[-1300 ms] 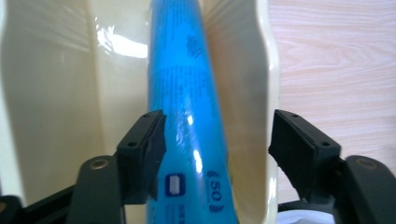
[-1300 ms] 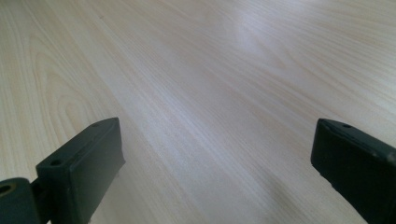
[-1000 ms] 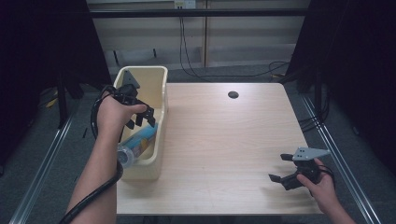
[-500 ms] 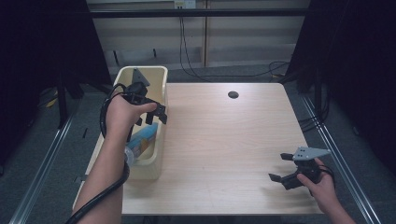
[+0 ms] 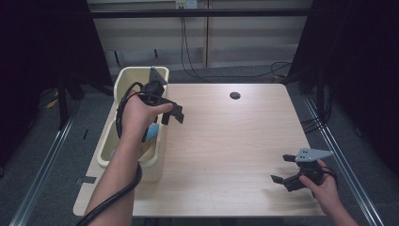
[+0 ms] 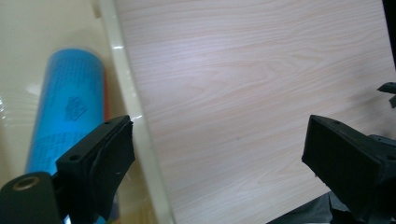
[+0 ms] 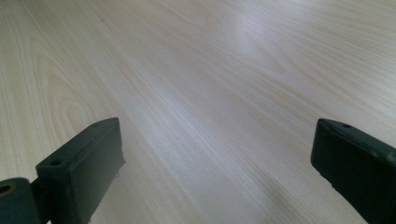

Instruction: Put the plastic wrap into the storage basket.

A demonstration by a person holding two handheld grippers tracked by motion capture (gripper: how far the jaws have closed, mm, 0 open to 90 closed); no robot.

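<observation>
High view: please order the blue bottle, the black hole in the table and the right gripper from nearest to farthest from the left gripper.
From the left gripper:
1. Blue bottle, just below it in the cream bin.
2. Black hole, far side of the table.
3. Right gripper, near right corner.

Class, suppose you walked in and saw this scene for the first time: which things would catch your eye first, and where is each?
The cream plastic bin at the table's left edge stands out, with a blue-labelled bottle lying inside it. Above the bin's right rim the left tongs hang empty; their jaws have just been opening. The right tongs wait open near the pale wooden table's front right corner.
</observation>
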